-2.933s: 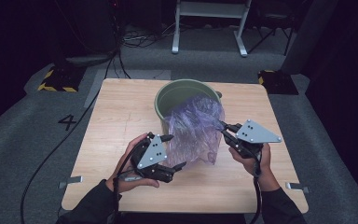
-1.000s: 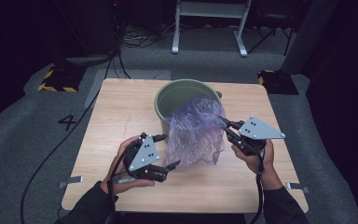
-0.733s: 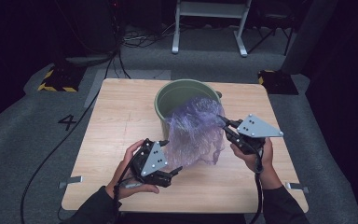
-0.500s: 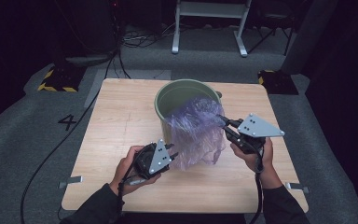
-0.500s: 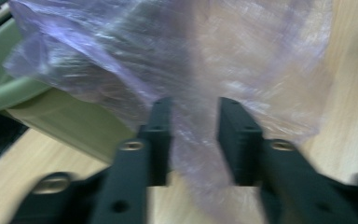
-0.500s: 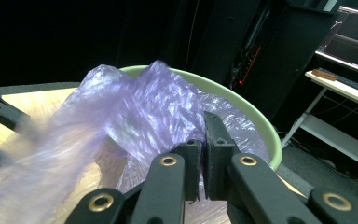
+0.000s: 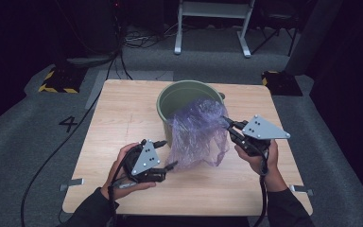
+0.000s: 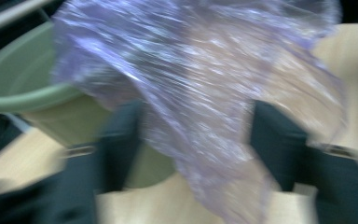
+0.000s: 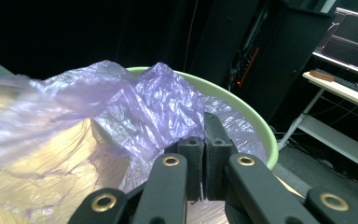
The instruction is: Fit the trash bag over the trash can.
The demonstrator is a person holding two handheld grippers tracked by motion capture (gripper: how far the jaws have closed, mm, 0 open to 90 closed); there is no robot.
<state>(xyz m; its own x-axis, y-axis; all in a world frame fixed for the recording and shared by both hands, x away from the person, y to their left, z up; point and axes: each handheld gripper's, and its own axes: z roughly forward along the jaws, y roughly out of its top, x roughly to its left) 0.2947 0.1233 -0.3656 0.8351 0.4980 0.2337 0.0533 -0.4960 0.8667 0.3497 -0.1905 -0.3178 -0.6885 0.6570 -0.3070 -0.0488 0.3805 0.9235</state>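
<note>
Centrally on a light wooden table (image 7: 123, 109) stands a round olive-green plastic bucket (image 7: 179, 97), with a thin, crinkled, translucent purple plastic bag (image 7: 198, 135) draped over its near rim and hanging down to the tabletop. At the bag's right edge, the right gripper (image 7: 228, 124) has its jaws pressed together on a fold of the film. Lower left, the left gripper (image 7: 170, 165) has just been opening its jaws, which stand apart with the bag's bottom edge loose between them.
</note>
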